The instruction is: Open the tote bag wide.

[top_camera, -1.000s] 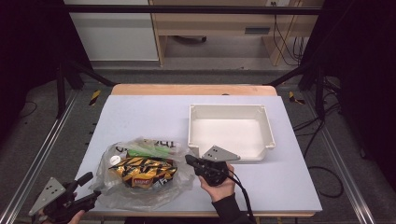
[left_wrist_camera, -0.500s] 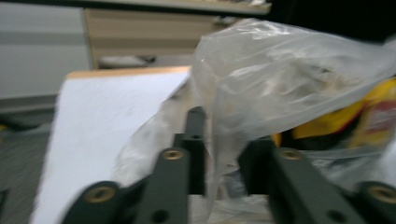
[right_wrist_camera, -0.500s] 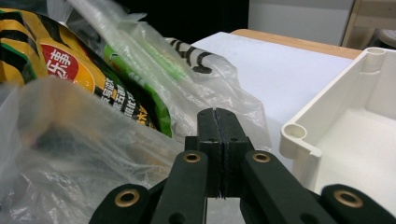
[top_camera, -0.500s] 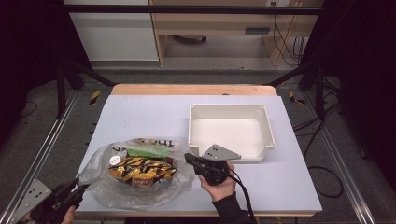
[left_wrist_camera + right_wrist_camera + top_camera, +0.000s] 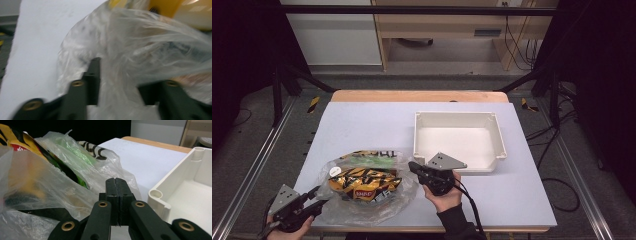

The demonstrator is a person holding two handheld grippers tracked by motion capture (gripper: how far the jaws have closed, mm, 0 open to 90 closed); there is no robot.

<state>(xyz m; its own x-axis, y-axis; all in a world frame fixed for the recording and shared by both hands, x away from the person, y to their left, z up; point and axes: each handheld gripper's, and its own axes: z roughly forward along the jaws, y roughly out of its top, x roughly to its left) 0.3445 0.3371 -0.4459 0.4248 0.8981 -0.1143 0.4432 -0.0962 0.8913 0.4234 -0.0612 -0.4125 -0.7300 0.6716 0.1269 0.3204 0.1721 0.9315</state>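
Left gripper [image 5: 314, 206] at the table's near left corner, held in a hand [image 5: 287, 230], pointing right into the clear plastic bag [image 5: 362, 210]. In the left gripper view the jaws stand apart with a fold of bag film [image 5: 117, 82] between them; they have just been opening, and the picture is blurred, so pad contact probably isn't there but can't be confirmed. Bag lies on the table [image 5: 362, 125] near the front edge, left of centre, and holds a yellow-black snack packet [image 5: 362, 181], a green packet [image 5: 377, 160] behind it, and a white round thing [image 5: 334, 170] at its left. Right gripper [image 5: 413, 167] just right of the bag, held in a hand [image 5: 444, 195], tips at the bag's right edge. Right gripper view: jaws pressed together; whether they pinch any film can't be told. Bag [image 5: 62, 182] bulges up left of them. Farther back, white plastic tray [image 5: 457, 119] sits right of centre, its near wall just behind the right gripper. Wooden strip [image 5: 417, 96] along the far edge.
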